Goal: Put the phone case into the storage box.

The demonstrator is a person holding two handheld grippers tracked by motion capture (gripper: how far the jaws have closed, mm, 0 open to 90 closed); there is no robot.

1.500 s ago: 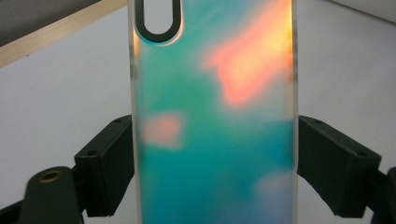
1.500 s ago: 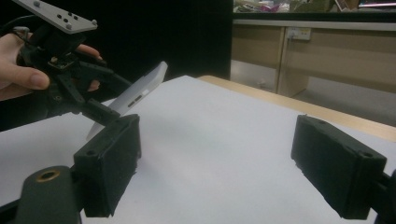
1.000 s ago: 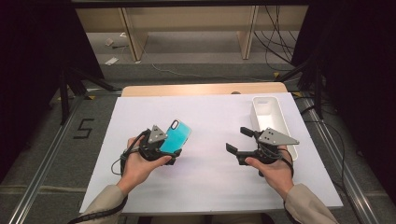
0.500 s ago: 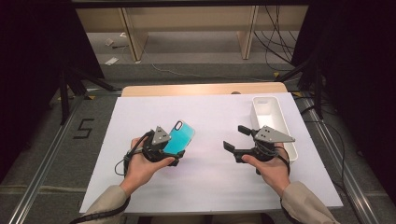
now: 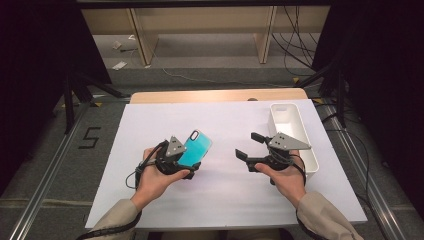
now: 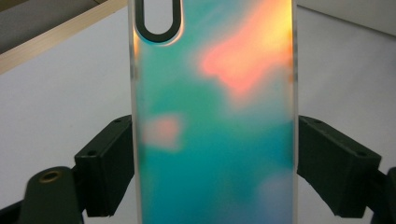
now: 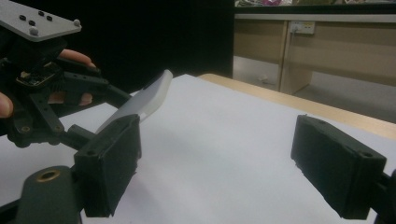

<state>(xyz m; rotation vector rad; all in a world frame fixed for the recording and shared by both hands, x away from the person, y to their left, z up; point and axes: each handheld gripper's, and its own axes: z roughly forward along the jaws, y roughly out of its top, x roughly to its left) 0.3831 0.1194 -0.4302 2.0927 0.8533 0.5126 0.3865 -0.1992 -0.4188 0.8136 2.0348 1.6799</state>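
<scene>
A teal iridescent phone case point(image 5: 195, 148) with a camera cutout is held tilted above the white table cover point(image 5: 220, 120). My left gripper point(image 5: 189, 161) is shut on its lower part, one jaw pressed to each long side. In the left gripper view the case point(image 6: 215, 116) stands between the two black jaws. My right gripper point(image 5: 247, 145) hovers to the right of the case with its jaws wide apart and nothing between them. The right gripper view looks across at the case point(image 7: 140, 105) and the left gripper point(image 7: 100, 112) holding it.
A white rectangular bin point(image 5: 292, 131) stands at the right side of the table, just behind my right gripper. The wooden table edge point(image 5: 215, 95) runs along the back. Shelving and cables lie on the floor beyond.
The left gripper with the case has shifted slightly. The right gripper has drifted a little left toward the case, still open.
</scene>
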